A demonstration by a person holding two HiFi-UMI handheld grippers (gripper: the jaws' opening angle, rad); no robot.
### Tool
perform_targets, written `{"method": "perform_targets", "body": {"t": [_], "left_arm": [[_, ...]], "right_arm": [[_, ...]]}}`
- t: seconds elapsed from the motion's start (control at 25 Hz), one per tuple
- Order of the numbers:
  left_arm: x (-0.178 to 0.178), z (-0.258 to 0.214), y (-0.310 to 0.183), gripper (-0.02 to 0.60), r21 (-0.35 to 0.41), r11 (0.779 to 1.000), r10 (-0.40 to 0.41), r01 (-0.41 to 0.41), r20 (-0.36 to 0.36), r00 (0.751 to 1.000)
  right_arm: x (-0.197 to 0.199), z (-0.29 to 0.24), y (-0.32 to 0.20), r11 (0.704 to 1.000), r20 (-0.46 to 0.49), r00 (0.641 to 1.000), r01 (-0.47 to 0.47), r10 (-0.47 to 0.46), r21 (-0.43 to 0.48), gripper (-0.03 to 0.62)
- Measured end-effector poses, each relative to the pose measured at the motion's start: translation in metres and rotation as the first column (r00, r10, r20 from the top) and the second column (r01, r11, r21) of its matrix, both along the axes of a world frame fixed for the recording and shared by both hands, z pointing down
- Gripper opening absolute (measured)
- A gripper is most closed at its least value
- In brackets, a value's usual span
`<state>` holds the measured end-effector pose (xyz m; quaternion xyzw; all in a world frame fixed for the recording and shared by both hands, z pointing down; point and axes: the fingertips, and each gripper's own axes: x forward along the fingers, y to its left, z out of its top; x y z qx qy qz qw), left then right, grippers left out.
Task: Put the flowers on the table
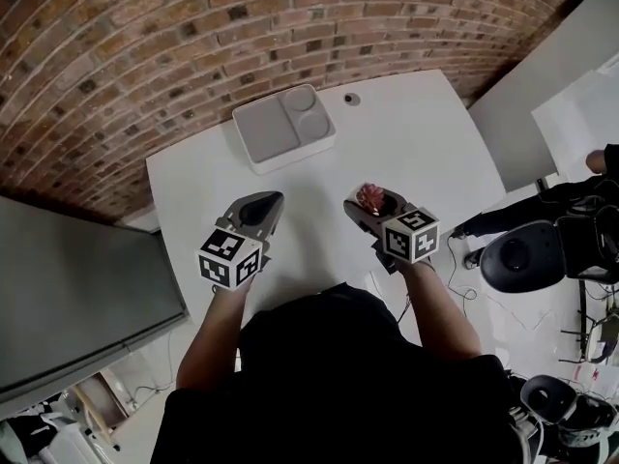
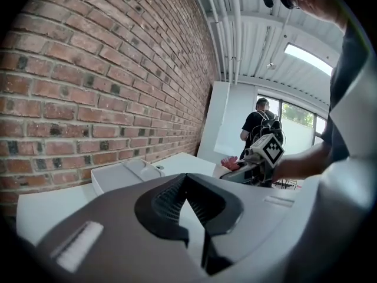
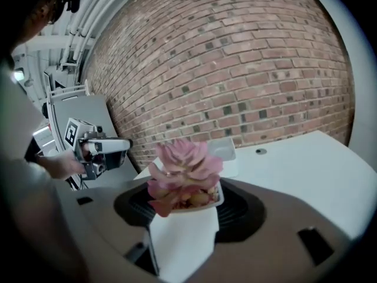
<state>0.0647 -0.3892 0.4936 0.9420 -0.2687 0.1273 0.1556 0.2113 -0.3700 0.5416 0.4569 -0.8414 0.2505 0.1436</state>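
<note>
A pink flower (image 3: 182, 175) in a small white pot (image 3: 182, 240) sits between the jaws of my right gripper (image 1: 372, 204), which is shut on the pot and held above the white table (image 1: 406, 133). The head view shows the flower (image 1: 370, 197) at that gripper's tip. In the left gripper view the flower (image 2: 231, 163) appears far off to the right. My left gripper (image 1: 259, 211) hovers over the table's near left part, its jaws closed together with nothing between them.
A white two-compartment tray (image 1: 283, 127) lies at the table's far side by the brick wall (image 1: 193, 37). A small round hole (image 1: 352, 99) marks the tabletop. An office chair (image 1: 542, 249) and a person stand to the right.
</note>
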Motion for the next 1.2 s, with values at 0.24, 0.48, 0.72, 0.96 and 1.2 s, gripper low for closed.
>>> {"method": "perform_targets", "body": {"t": [0.24,0.48,0.72,0.96,1.2], "left_arm": [[0.003,0.019,-0.016,0.009,-0.048,0.998,-0.047,0.048,0.021,0.999],[0.003,0.026,-0.025,0.009,-0.070,0.994,-0.083,0.086,0.042,0.996],[-0.008,0.031,-0.029,0.009,-0.089,0.988,-0.124,0.129,0.069,0.990],[-0.021,0.036,-0.032,0.009,-0.105,0.980,-0.162,0.172,0.095,0.982],[-0.025,0.040,-0.032,0.009,-0.117,0.975,-0.178,0.190,0.105,0.978]], "right_arm": [[0.013,0.045,-0.035,0.996,-0.031,0.999,0.021,-0.023,-0.084,0.251],[0.015,0.089,-0.063,0.986,-0.108,0.989,0.086,-0.101,-0.141,0.250],[0.016,0.116,-0.080,0.979,-0.114,0.987,0.089,-0.111,-0.181,0.250],[0.015,0.146,-0.090,0.969,-0.146,0.980,0.101,-0.136,-0.226,0.250],[0.013,0.165,-0.100,0.962,-0.244,0.949,0.142,-0.200,-0.234,0.250]]}}
